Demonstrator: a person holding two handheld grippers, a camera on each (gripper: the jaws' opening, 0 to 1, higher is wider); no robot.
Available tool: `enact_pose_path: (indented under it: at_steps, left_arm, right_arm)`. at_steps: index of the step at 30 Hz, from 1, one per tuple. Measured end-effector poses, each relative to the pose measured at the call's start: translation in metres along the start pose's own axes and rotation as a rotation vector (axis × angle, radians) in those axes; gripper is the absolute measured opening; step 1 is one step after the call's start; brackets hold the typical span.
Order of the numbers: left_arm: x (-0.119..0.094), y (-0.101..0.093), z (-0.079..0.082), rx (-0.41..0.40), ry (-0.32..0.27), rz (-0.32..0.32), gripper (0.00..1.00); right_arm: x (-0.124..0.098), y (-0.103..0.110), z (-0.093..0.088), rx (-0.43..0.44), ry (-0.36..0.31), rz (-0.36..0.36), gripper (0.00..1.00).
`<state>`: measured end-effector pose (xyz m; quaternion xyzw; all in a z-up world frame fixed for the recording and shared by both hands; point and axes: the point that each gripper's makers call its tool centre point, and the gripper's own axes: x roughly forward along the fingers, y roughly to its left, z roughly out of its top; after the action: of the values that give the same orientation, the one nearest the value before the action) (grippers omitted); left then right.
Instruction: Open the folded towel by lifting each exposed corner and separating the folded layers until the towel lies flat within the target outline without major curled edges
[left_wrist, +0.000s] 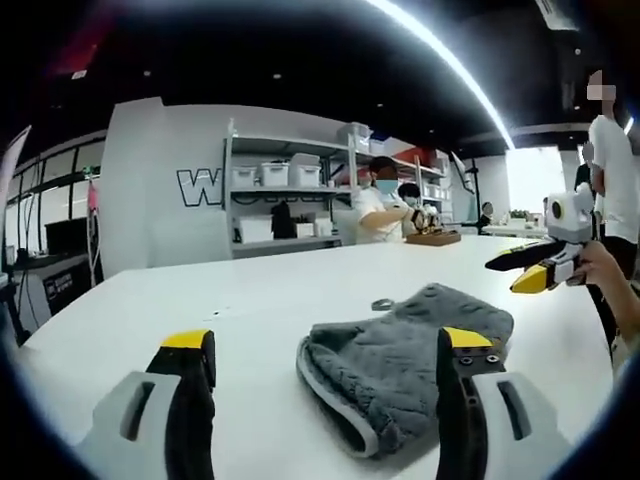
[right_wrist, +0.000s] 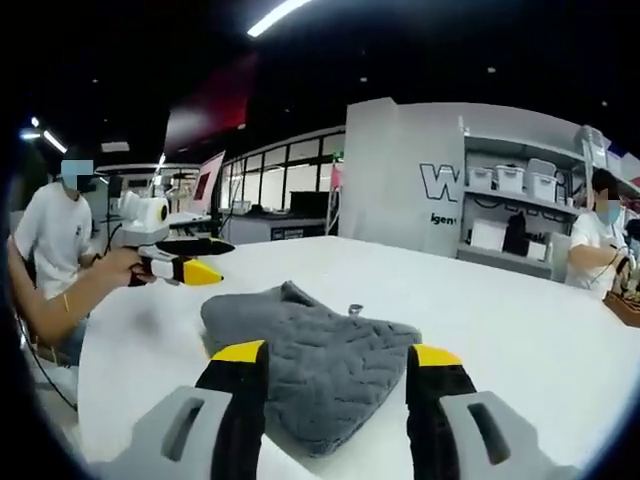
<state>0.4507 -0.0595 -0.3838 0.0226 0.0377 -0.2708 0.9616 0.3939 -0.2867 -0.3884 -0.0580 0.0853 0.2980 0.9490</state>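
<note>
Left claw (left_wrist: 328, 350) is apart, holds nothing, hovers low over the white surface (left_wrist: 200, 300) at the near edge of the towel (left_wrist: 405, 350). Towel is grey, folded and bunched, lies on the surface between both claws. Right claw (right_wrist: 337, 362) is apart too, empty, just short of the towel's edge on its side. No corner lifted yet, layers not separated. No target outline that I can make out. Judgement: task barely started, all unfolding left.
</note>
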Motion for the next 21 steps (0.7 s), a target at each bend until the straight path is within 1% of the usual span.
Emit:
enact_pose_path:
  at_steps: [2, 7, 9, 13, 17, 21]
  left_arm:
    - [0.005, 0.000, -0.001, 0.002, 0.001, -0.005, 0.89]
    - [0.014, 0.002, -0.002, 0.000, 0.010, -0.009, 0.90]
    - [0.019, 0.006, -0.004, 0.008, 0.021, -0.005, 0.89]
    - [0.025, 0.011, -0.004, 0.004, 0.022, 0.002, 0.89]
    - [0.030, 0.012, -0.009, -0.007, 0.026, 0.005, 0.88]
    - [0.030, 0.011, -0.010, -0.008, 0.022, 0.006, 0.86]
  right_arm:
    - [0.004, -0.005, -0.001, 0.006, -0.003, -0.005, 0.53]
    - [0.009, -0.018, -0.002, 0.038, -0.011, -0.048, 0.53]
    - [0.012, -0.030, -0.006, 0.040, 0.000, -0.093, 0.52]
    - [0.018, -0.036, -0.008, 0.055, -0.003, -0.106, 0.52]
    - [0.027, -0.039, -0.011, 0.050, -0.014, -0.132, 0.52]
    - [0.034, -0.037, -0.012, 0.042, -0.016, -0.124, 0.52]
